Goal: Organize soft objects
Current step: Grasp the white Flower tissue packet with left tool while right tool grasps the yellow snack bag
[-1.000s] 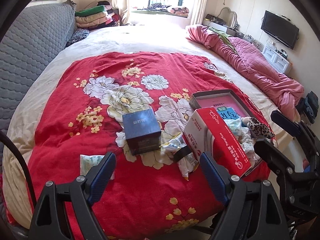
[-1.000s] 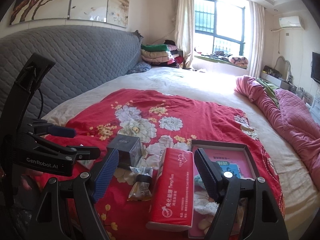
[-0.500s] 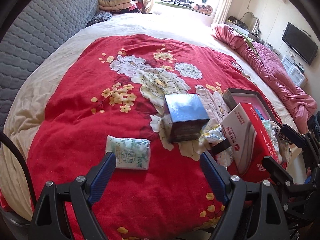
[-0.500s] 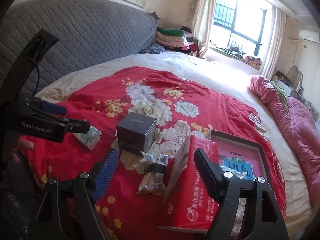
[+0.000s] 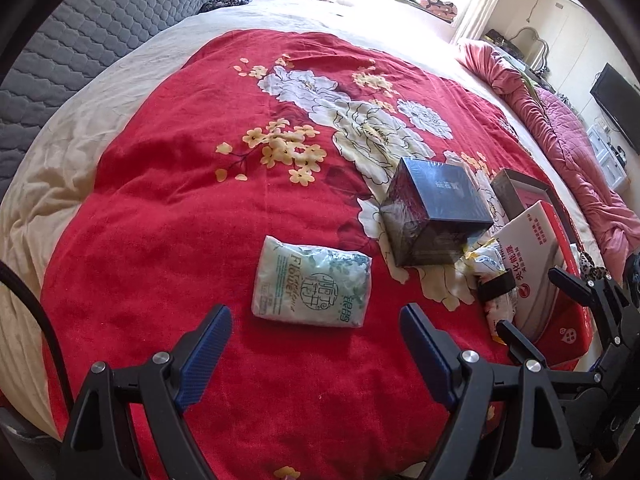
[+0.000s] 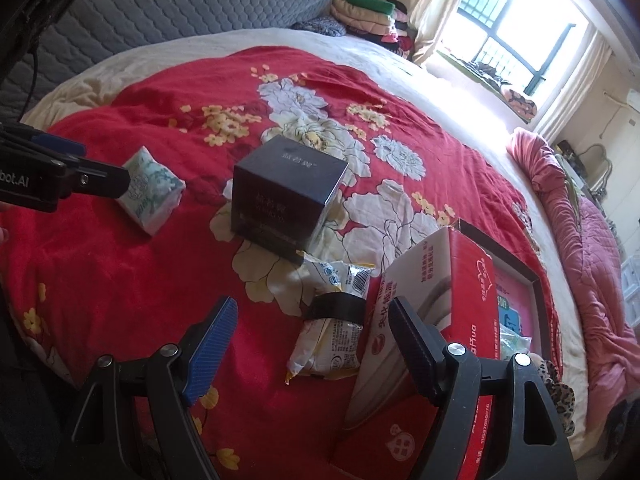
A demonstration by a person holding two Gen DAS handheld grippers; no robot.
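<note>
A green-and-white tissue pack [image 5: 312, 282] lies flat on the red floral blanket [image 5: 180, 208], just ahead of my open left gripper [image 5: 316, 334]; it also shows in the right wrist view [image 6: 154, 192]. My right gripper [image 6: 314, 328] is open and empty, above a yellow-white snack packet with a black band [image 6: 330, 320]. A red-and-white tissue box [image 6: 444, 312] leans on a dark tray with a pink base [image 6: 516, 280]. A leopard-print soft toy [image 6: 558, 392] lies by the tray.
A dark blue box [image 5: 436, 212] stands between the tissue pack and the tray. A pink quilt [image 6: 588, 240] lies along the bed's right side. A grey padded headboard [image 6: 180, 0] and folded bedding [image 6: 368, 16] sit at the far end.
My left gripper has moved left and down toward the tissue pack, which now lies between its fingertips' line. My right gripper has dropped closer to the snack packet and tissue box.
</note>
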